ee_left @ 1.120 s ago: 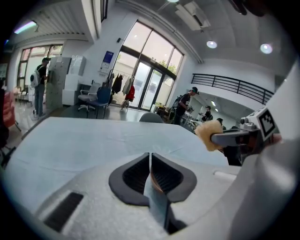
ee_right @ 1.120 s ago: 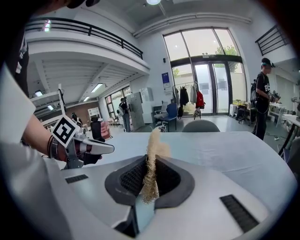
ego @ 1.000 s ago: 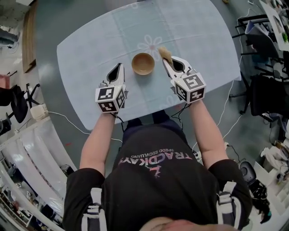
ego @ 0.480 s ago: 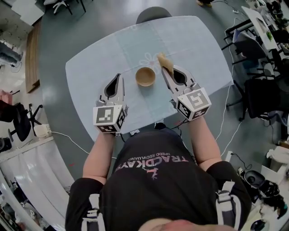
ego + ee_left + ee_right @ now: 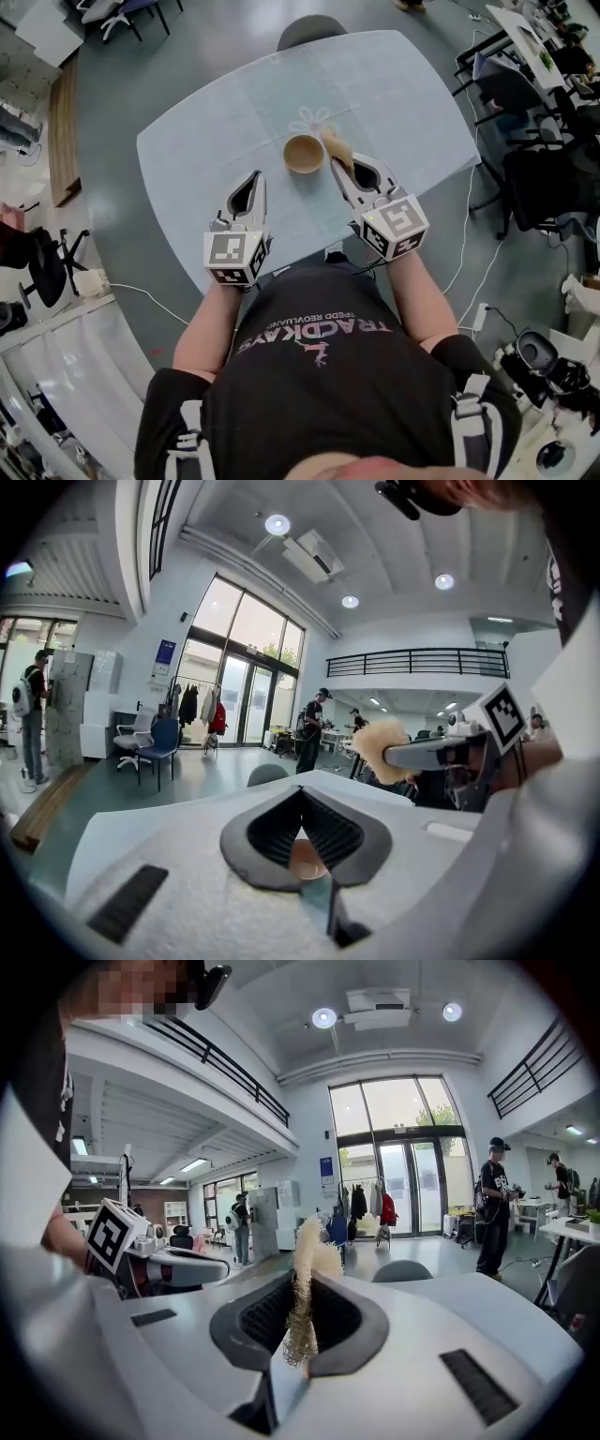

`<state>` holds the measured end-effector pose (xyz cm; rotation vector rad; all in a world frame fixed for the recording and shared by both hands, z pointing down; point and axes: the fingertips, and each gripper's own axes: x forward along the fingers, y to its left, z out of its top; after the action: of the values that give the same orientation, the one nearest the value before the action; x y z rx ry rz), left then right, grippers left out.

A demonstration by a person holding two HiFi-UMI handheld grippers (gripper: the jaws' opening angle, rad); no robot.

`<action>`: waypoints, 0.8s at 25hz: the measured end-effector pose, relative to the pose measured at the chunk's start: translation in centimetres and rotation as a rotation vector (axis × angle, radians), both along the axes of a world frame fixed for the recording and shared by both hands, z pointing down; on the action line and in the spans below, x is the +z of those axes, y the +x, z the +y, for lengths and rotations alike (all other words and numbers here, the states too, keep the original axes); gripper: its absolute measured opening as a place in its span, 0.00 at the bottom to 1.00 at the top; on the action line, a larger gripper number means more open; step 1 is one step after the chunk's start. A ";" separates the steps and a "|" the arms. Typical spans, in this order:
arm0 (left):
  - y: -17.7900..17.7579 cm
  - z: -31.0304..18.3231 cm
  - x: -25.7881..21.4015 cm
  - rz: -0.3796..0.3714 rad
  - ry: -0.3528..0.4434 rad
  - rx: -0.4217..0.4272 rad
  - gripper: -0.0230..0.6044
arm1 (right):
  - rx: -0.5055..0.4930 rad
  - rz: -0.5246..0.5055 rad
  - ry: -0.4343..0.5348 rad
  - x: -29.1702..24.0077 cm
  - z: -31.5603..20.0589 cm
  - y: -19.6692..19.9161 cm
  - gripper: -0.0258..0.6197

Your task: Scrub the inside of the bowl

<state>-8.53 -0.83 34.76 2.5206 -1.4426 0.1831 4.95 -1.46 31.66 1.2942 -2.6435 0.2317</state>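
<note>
A brown wooden bowl (image 5: pixel 304 154) stands upright in the middle of the pale blue table (image 5: pixel 394 94). My right gripper (image 5: pixel 335 153) is just right of the bowl's rim and is shut on a tan fibrous scrubber (image 5: pixel 335 144), which sticks out past its tips. In the right gripper view the scrubber (image 5: pixel 305 1297) is pinched between the jaws of the right gripper (image 5: pixel 307 1274). My left gripper (image 5: pixel 257 174) sits left of the bowl and nearer me, shut with nothing held. The left gripper view shows a bit of the bowl (image 5: pixel 307 858) through the closed jaws' gap.
A grey chair (image 5: pixel 309 28) stands at the table's far side. Black office chairs (image 5: pixel 539 178) and desks crowd the right, and cables (image 5: pixel 469 253) trail on the floor. The table's near edge lies just under both grippers.
Both grippers have drawn back toward me relative to the bowl. The scrubber has come from beyond the bowl's right side to right beside its rim. The head camera has shifted.
</note>
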 end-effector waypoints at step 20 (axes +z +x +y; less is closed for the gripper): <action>0.4 1.2 -0.2 0.031 -0.002 0.070 0.06 | 0.061 0.005 -0.006 0.5 2.5 0.0 0.09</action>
<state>-8.12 0.36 34.59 2.5626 -1.3431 0.1570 4.93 1.06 32.18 1.3733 -2.5991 0.2445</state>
